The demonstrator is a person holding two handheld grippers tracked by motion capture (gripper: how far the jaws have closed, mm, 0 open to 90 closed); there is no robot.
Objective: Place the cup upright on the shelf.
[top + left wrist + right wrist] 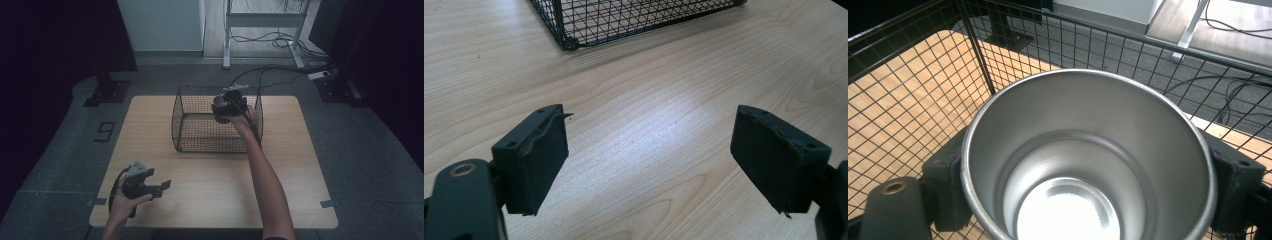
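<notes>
We hold the steel cup [1088,160] clamped in our right tool [225,111], mouth up, over the wire basket [190,135]; the basket floor lies directly below. Our left tool [649,165] rests apart, empty, nearer us on the worktop [220,190].

A light wooden table [210,200] stands on grey carpet; a black wire basket [190,135] sits directly on its far half (near half bare wood).

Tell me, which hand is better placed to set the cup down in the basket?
The right. Its gripper already clamps the metal cup inside the wire basket, while the left gripper hangs open over bare table.
</notes>
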